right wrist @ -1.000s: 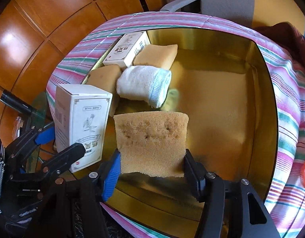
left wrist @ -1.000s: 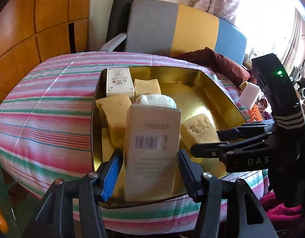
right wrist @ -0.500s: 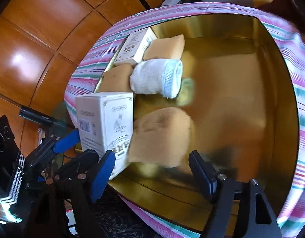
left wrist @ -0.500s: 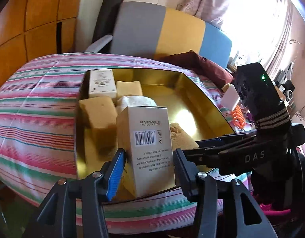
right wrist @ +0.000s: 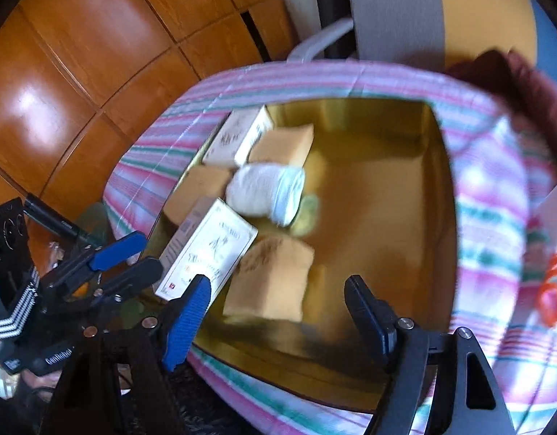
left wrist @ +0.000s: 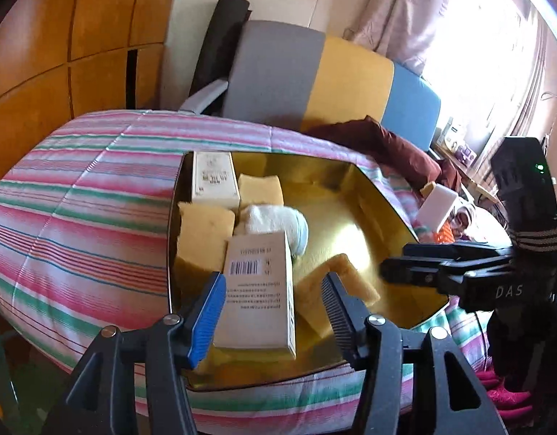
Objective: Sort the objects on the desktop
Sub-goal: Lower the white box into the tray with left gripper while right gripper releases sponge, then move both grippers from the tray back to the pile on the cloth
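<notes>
A white barcode box (left wrist: 258, 290) lies tilted in the gold tray (left wrist: 350, 217), between the pads of my left gripper (left wrist: 271, 308). Its jaws are opening, with a gap showing at the black pad. A tan sponge (right wrist: 274, 279) rests on the tray floor (right wrist: 387, 199) against that box (right wrist: 209, 250). My right gripper (right wrist: 278, 317) hovers open above and just short of the sponge, holding nothing. In the left wrist view the sponge (left wrist: 350, 275) lies below the right gripper (left wrist: 396, 261). The left gripper (right wrist: 133, 261) shows at the tray's left edge.
The tray's back left holds another white box (left wrist: 213, 177), two sponges (left wrist: 260, 190) (left wrist: 202, 232) and a rolled white towel (left wrist: 274, 221). A striped cloth (left wrist: 79, 217) covers the table. A chair (left wrist: 314, 79) and a maroon cushion (left wrist: 387, 145) stand behind; a white block (left wrist: 436, 206) lies right.
The right gripper opened, dropped the sponge into the tray and drew back and up. The left gripper tipped the box down into the tray and its jaws loosened.
</notes>
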### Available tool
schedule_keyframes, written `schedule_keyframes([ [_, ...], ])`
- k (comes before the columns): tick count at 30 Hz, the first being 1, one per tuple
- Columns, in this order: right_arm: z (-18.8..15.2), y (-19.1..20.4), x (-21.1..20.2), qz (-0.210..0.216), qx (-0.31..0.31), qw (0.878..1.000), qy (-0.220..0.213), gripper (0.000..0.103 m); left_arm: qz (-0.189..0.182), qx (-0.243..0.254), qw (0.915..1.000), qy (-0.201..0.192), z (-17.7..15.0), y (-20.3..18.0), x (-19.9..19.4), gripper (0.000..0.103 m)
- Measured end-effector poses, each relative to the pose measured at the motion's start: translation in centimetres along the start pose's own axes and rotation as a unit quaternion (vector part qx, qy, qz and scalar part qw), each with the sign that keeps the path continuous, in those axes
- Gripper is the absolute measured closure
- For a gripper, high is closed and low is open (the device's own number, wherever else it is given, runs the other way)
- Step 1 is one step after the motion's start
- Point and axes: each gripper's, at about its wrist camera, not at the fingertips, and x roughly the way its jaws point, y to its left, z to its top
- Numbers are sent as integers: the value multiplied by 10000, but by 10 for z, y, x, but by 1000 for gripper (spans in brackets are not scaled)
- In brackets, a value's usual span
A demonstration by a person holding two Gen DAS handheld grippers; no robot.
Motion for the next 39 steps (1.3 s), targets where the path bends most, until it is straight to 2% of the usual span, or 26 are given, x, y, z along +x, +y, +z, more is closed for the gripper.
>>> schedule_keyframes([
  [5, 10, -9, -30, -633, -35, 9964, -564, 26, -179, -166, 9997, 0, 6, -1, -1, 47],
  [7, 13, -18, -40, -855, 54, 9941, -661, 26, -236, -256, 9994, 18, 9, -1, -1, 47],
  [11, 19, -48, -57, -829, 545, 9919, -795, 26, -315, -362, 9988, 25, 15, -4, -2, 47],
  [15, 18, -72, -72, -946, 764, 9894, -799, 41, -448, -163, 9989, 7, 26, -17, -3, 47],
  [18, 16, -91, -82, -1079, 896, 9872, -760, 44, -536, 21, 9985, 102, 35, -31, 1, 47],
  [24, 4, -139, -112, -1579, 1115, 9782, -760, 44, -735, 448, 9959, 274, 48, -66, 10, 47],
  [32, -36, -232, -174, -2347, 1963, 9482, -856, 44, -1057, 1014, 9877, 549, 53, -118, 31, 47],
  [36, -56, -276, -192, -2247, 2728, 9316, -848, 44, -1204, 1251, 9821, 726, 52, -146, 44, 47],
  [39, -71, -297, -191, -2185, 3248, 9179, -643, 44, -1294, 1424, 9779, 822, 51, -164, 52, 47],
])
